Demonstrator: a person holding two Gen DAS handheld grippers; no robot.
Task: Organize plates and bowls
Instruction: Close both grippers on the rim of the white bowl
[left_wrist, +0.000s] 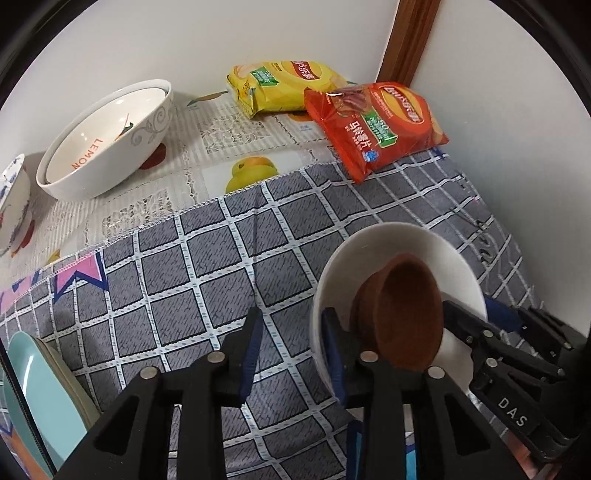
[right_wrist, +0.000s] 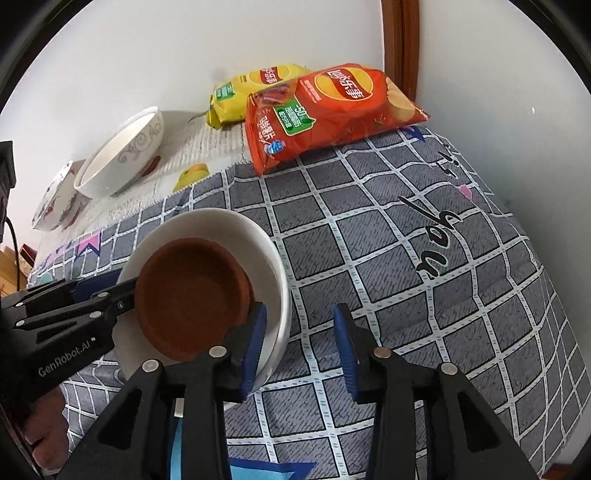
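A small brown bowl (left_wrist: 402, 314) sits inside a white bowl (left_wrist: 391, 247) on the grey checked cloth; both also show in the right wrist view, brown bowl (right_wrist: 192, 291) in white bowl (right_wrist: 258, 236). My left gripper (left_wrist: 293, 354) is open, its right finger just inside the white bowl's near rim, its left finger outside. My right gripper (right_wrist: 299, 350) is open, its left finger at the white bowl's rim, beside the brown bowl. Each gripper shows in the other's view, the right gripper (left_wrist: 509, 347) and the left gripper (right_wrist: 74, 306).
A large white "LEMON" bowl (left_wrist: 107, 144) and a blue-patterned bowl (left_wrist: 13, 199) stand at the back left. Yellow (left_wrist: 280, 88) and red (left_wrist: 376, 125) chip bags lie by the wall. A teal plate (left_wrist: 40, 402) stands at the near left.
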